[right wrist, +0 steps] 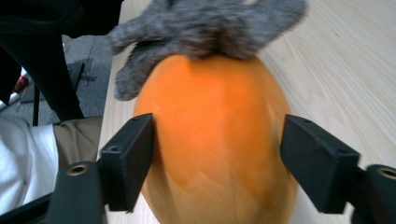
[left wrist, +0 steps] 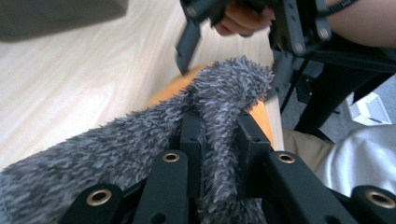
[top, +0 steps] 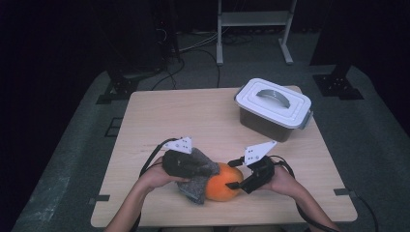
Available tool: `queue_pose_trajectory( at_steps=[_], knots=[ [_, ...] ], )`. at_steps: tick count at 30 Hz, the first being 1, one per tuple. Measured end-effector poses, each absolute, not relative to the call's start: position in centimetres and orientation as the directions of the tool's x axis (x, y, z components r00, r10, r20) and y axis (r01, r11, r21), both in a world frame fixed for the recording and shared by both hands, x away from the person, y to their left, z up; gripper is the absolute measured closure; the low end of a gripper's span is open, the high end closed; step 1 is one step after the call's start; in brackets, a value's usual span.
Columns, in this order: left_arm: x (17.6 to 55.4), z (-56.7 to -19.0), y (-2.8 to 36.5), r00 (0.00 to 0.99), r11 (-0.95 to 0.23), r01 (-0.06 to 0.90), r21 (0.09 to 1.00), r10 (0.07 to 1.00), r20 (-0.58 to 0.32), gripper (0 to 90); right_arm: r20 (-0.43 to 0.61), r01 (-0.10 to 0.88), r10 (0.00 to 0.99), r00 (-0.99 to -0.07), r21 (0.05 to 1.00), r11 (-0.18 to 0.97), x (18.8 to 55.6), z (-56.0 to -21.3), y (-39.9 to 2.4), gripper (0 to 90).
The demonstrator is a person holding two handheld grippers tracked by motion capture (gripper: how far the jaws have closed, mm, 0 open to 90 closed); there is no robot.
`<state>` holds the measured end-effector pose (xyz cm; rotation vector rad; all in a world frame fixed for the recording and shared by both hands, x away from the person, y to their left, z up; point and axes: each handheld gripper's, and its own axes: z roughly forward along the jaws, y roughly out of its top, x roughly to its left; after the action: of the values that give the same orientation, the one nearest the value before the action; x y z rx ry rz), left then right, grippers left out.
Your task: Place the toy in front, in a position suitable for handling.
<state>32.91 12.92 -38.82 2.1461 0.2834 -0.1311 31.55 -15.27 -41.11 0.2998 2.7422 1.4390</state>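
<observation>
Left gripper point(top: 203, 170): clamps soft, limp cloth point(top: 196, 181), lower centre | Right gripper point(top: 236, 174): jaws wide, flanking orange point(top: 223, 187) | Orange: firm, smooth, likely slippery; grip its widest middle.

In the high view the grey cloth point(top: 196, 176) covers the left side of the orange fruit point(top: 223, 188), and the left gripper point(top: 186, 164) hides much of the cloth. In the right gripper view the fruit is blurred and cut off at the bottom edge. Whether the right gripper's fingers point(right wrist: 128, 158) touch its skin cannot be told.
</observation>
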Motion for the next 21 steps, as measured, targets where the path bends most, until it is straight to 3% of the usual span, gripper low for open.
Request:
queue_pose_trajectory(
  at_steps=[6, 8, 9, 11, 13, 21],
  knots=[
    [32.2, -39.2, 13.5, 0.968, -0.537, 0.252, 0.805, 0.139, -0.210, 75.8, 0.148, 0.230, 0.190, -0.970, 0.806, 0.545, 32.1, -41.9, -15.1, 18.6],
    [32.3, -39.2, 13.6, 0.967, -0.532, 0.253, 0.808, 0.141, -0.210, 75.8, 0.176, 0.250, 0.185, -0.967, 0.803, 0.541, 32.2, -42.2, -15.0, 22.4],
    [32.4, -39.2, 13.7, 0.967, -0.524, 0.255, 0.813, 0.143, -0.211, 75.8, 0.183, 0.256, 0.186, -0.965, 0.802, 0.540, 32.2, -42.3, -15.0, 28.9],
    [32.6, -38.9, 13.8, 0.963, -0.496, 0.270, 0.826, 0.153, -0.223, 75.9, 0.144, 0.220, 0.180, -0.973, 0.813, 0.539, 31.9, -42.2, -15.1, 41.7],
    [33.1, -38.4, 14.0, 0.964, -0.486, 0.265, 0.833, 0.163, -0.212, 75.9, 0.104, 0.188, 0.184, -0.977, 0.827, 0.530, 31.8, -42.0, -15.3, 47.2],
    [34.8, -35.8, 13.6, 0.961, -0.457, 0.255, 0.852, 0.214, -0.173, 75.9, -0.069, 0.055, 0.193, -0.979, 0.819, 0.571, 32.0, -40.8, -14.6, 49.4]
  ],
)
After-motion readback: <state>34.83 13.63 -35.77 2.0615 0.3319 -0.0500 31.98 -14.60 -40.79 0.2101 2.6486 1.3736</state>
